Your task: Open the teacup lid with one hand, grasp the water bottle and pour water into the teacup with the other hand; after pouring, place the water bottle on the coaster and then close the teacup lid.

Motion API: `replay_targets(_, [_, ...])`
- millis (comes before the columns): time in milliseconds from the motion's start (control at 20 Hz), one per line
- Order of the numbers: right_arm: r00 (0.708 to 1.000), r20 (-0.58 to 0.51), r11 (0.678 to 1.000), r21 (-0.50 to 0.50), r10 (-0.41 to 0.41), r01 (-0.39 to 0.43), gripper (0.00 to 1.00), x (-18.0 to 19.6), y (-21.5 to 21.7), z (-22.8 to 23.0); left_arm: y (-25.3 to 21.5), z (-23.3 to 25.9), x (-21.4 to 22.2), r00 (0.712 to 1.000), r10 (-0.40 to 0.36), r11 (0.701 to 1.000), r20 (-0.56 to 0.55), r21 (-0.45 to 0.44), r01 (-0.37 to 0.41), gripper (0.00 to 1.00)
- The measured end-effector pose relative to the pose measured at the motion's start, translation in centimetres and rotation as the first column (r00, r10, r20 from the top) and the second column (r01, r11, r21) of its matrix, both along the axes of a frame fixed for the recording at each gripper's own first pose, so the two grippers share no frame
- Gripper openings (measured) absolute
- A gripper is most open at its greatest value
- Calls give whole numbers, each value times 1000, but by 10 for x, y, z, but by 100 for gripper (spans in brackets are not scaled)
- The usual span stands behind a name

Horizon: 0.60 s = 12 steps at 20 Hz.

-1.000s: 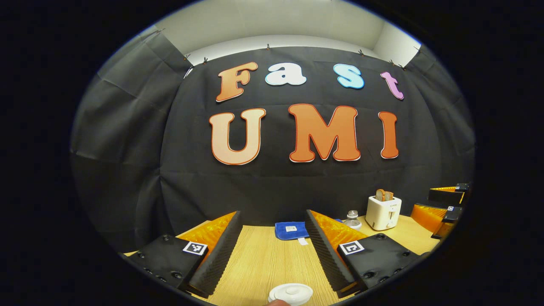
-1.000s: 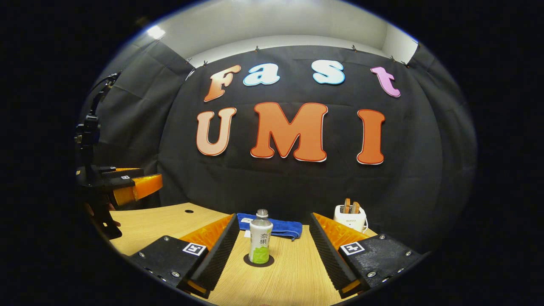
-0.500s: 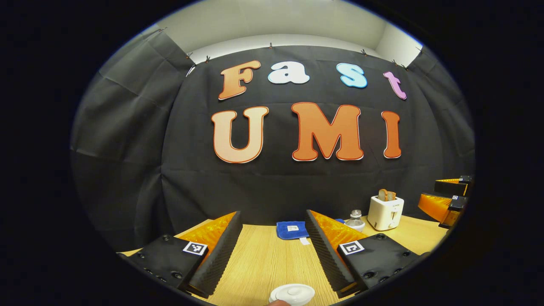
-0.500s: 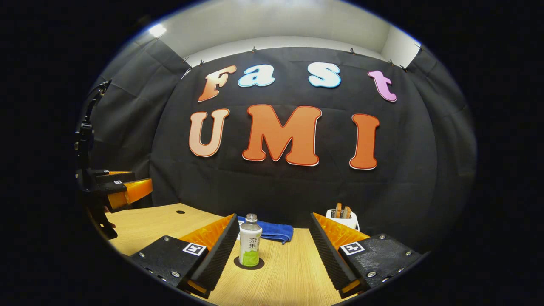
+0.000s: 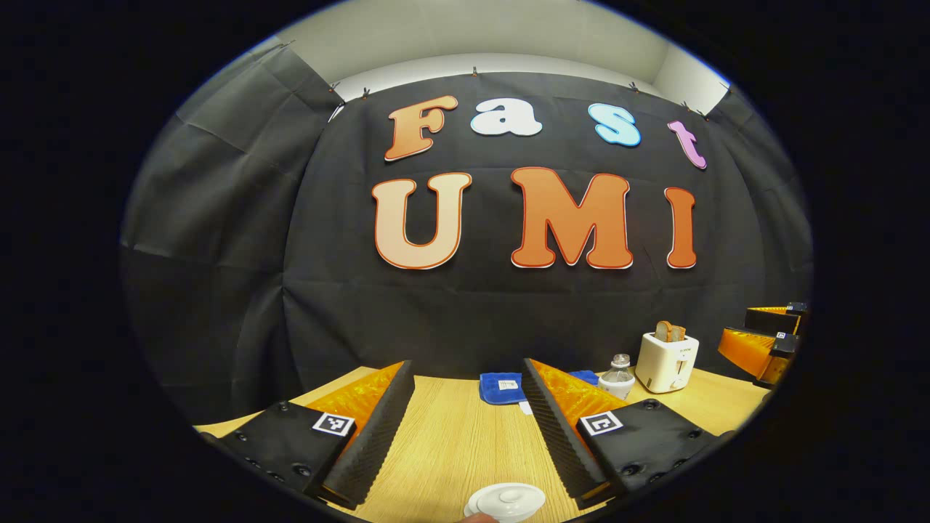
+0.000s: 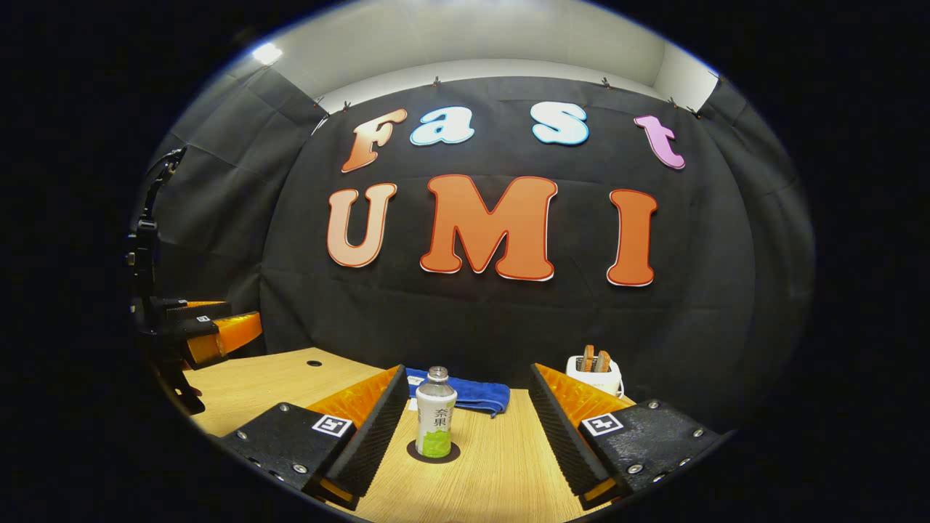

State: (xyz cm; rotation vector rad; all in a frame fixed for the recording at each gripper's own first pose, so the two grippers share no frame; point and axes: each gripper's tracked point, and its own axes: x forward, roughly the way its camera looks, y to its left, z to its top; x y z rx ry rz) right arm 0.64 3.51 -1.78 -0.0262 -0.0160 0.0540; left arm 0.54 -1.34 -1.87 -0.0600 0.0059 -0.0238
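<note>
Jaws of both grippers spread wide, level above table (image 6: 501,465); water bottle (image 6: 436,423) upright on coaster (image 6: 414,455).

Water bottle (image 6: 436,422) upright on coaster (image 6: 414,455); lid (image 5: 506,500) closes teacup.

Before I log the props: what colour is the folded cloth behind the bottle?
Blue. The cloth shows best in the right gripper view, lying behind the water bottle.

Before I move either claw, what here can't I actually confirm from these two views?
- Teacup, left gripper view: cut off by the bottom edge; just its lid shows, so the water level is unknown.
- Water bottle, right gripper view: the label hides the fill level. In the left gripper view the left claw's finger covers its lower part.
- Coaster, right gripper view: mostly under the bottle.
</note>
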Motion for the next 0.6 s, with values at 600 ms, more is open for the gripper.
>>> replay_targets(600, [1000, -6, 1000, 8, 17, -17, 99, 1, 5, 0, -2, -4, -1, 1000, -15, 1000, -9, -5, 15, 95])
